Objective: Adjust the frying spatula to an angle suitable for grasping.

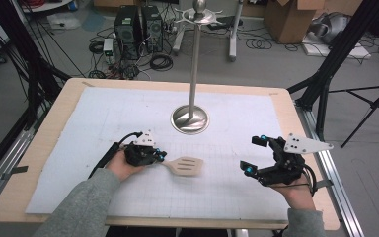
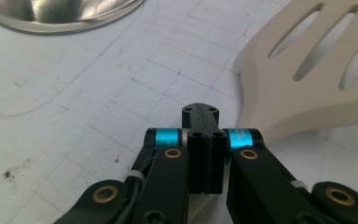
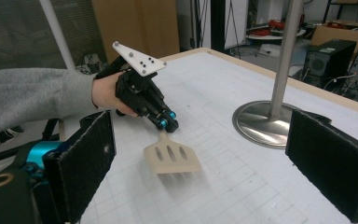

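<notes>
A beige slotted spatula point(image 1: 185, 166) hangs just above the white gridded mat, its head pointing right. My left gripper point(image 1: 160, 157) is shut on the spatula's neck, with a hand in a grey sleeve behind it. In the left gripper view the black jaws point(image 2: 200, 116) are pressed together and the spatula head point(image 2: 307, 88) spreads out beyond them to the right. The right gripper view has the spatula point(image 3: 171, 158) dangling from the left gripper point(image 3: 167, 123). My right gripper point(image 1: 253, 154) stands open at the right side of the mat, with nothing between its pads point(image 3: 81, 168).
A steel stand with a round base point(image 1: 190, 120) and a tall pole point(image 1: 193, 64) rises behind the spatula at mid-table. The white mat point(image 1: 103, 123) covers most of the wooden tabletop. Computer towers point(image 1: 138, 29), cables and cardboard boxes lie on the floor beyond.
</notes>
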Demonstrator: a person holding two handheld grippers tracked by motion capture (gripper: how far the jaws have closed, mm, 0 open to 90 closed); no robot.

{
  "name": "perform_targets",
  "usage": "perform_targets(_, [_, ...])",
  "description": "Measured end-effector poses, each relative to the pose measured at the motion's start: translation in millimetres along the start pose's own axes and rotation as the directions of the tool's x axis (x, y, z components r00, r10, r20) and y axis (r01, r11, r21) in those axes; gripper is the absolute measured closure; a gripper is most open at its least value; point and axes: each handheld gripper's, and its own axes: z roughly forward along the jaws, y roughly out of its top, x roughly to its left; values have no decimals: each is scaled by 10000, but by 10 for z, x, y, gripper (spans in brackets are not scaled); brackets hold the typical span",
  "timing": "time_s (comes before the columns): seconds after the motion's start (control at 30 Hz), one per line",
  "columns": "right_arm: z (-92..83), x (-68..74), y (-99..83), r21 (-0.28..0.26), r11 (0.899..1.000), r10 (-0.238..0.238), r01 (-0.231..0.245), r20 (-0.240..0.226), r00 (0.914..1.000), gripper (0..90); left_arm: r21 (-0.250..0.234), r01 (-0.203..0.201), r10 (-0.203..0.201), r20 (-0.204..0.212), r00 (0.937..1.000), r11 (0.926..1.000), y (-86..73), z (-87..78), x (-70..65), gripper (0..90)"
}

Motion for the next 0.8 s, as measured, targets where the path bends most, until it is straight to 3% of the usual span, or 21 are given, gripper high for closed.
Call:
perform_targets(0.57, [-8,-17,-21,68,10000,49,-49,-3,10000,74,-31,333,-332,374,9987,9994,-39,-87,-42,900])
perform_targets(0.8, [-29,-26,-25,4,10000,66,-66,43,10000,74,84,81,-85,411,9991,9999,-88,-170,-114,900])
